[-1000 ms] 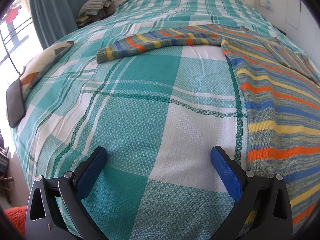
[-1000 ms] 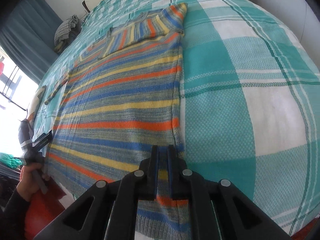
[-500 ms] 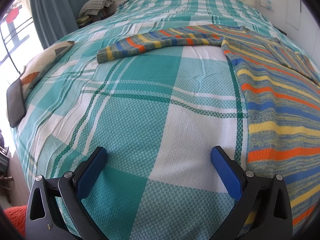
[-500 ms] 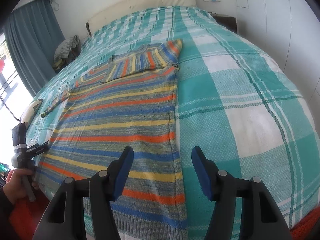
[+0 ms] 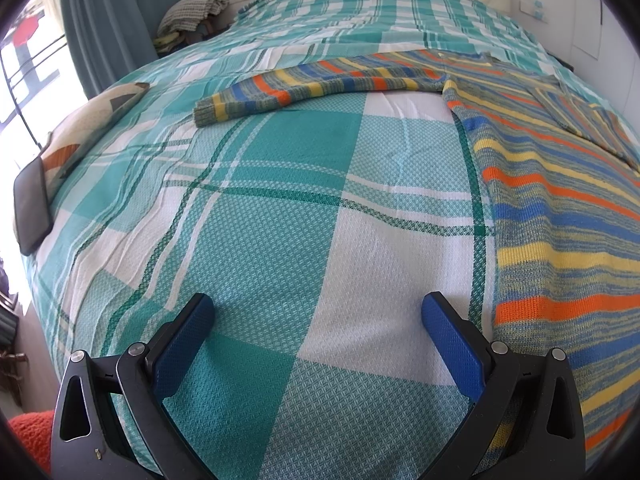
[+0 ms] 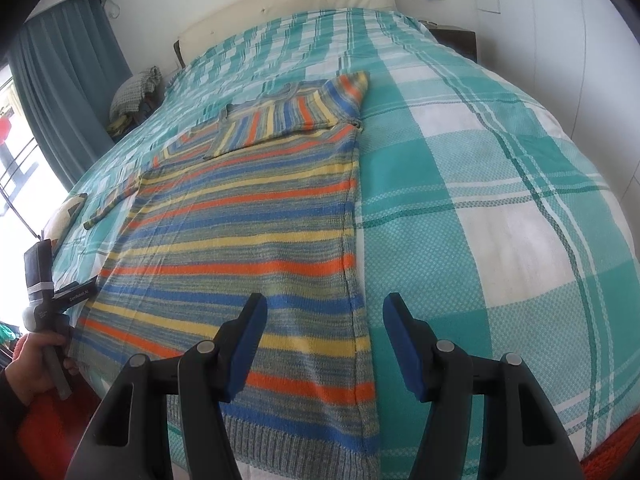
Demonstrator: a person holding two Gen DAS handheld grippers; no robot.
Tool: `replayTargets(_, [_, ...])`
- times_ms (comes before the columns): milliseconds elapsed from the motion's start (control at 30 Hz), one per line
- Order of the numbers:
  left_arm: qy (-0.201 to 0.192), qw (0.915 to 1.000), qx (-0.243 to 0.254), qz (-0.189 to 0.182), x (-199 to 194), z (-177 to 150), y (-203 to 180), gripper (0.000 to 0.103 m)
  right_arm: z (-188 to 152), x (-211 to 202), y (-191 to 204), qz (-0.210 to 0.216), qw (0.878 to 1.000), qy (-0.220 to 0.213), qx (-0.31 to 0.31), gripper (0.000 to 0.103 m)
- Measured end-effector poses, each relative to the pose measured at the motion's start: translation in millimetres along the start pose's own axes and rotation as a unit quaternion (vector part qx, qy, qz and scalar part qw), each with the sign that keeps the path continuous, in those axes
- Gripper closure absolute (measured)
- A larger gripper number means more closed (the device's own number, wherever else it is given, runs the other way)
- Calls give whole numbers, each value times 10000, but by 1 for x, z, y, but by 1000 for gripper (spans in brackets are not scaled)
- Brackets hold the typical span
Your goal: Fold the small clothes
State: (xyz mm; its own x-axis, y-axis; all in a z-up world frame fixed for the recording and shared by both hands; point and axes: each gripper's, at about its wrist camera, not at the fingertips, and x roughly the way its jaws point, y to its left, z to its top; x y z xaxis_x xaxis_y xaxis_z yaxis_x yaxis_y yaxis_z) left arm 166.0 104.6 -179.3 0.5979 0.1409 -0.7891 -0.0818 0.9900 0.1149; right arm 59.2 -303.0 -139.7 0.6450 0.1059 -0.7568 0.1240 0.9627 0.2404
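1. Lying flat on the plaid bedspread [image 6: 500, 208], the striped sweater [image 6: 248, 240] has its hem toward the foot of the bed and its neck toward the headboard [image 6: 304, 4].
2. One sleeve [image 6: 296, 116] is folded across the chest; the other sleeve [image 5: 316, 86] stretches sideways over the bedspread [image 5: 280, 200], cuff pointing at the curtain [image 5: 120, 12].
3. Right gripper [image 6: 324, 344]: fingers spread wide, holding nothing, hovering over the sweater's right edge near the hem.
4. Left gripper [image 5: 318, 342]: fingers spread wide, holding nothing, over bare bedspread just beside the sweater's [image 5: 560, 216] left edge.
5. In the right wrist view, the left hand [image 6: 34, 364] grips its tool's handle at the bed's near corner.
6. A dark phone [image 5: 32, 204] rests on a cushion [image 5: 92, 120] at the bed's left edge.
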Motion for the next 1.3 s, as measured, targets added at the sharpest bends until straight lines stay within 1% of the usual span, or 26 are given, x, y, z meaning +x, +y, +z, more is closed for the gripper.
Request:
replayTargets(967, [-8, 10000, -1, 7, 0, -1, 0, 0, -5, 6, 8, 67, 9999, 101, -112, 43])
replayTargets(1300, [-11, 10000, -2, 10, 0, -1, 0, 1, -4, 5, 10, 87, 9999, 56, -137, 43])
